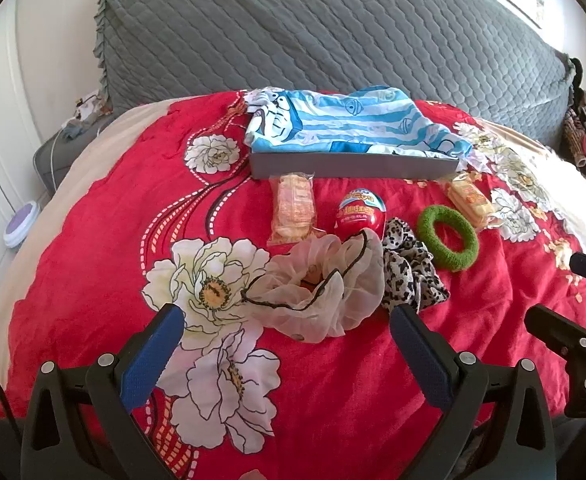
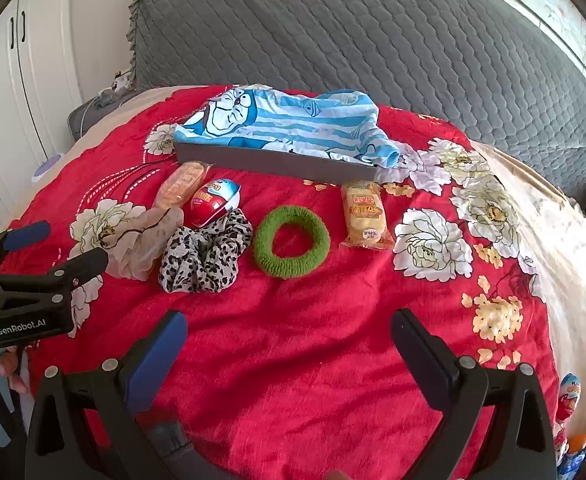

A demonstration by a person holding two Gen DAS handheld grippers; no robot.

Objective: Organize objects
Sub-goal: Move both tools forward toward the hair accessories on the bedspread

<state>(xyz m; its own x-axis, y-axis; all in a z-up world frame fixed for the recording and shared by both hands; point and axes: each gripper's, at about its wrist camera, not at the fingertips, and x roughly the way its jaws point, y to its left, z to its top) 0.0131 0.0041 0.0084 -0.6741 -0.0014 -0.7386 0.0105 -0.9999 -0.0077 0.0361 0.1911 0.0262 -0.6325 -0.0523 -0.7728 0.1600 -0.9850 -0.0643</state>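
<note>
- Both grippers wide open, nothing between the jaws: left gripper (image 1: 287, 344) hangs over the red floral bedspread (image 1: 93, 240), right gripper (image 2: 289, 344) over a bare red patch.
- Just ahead of the left jaws: sheer beige scrunchie (image 1: 317, 292), nearest item. Leopard-print scrunchie (image 1: 409, 276) touches it, just off the right-hand finger.
- Ahead of the right jaws, apart from them: green ring scrunchie (image 2: 291, 241), sitting clear on its own.
- Further out: red toy egg (image 1: 360, 213) resting against both fabric scrunchies, one snack pack (image 1: 295, 210) left of it, second snack pack (image 2: 365, 216) beyond the green ring to the right.
- Grey box (image 2: 277, 162) sits behind them all, with a blue striped cartoon cloth (image 2: 289, 124) draped over the top.
- Progress: looks like the very start; all six loose items lie on the bed outside the box, none sorted.
- Assumed target is the box; cloth covers the opening, so it likely gets in the way.
- Beige/leopard/egg cluster is tight; a pick there may drag a neighbour.
- Another egg toy (image 2: 569, 394) at the bed edge, far right of the right jaws.
</note>
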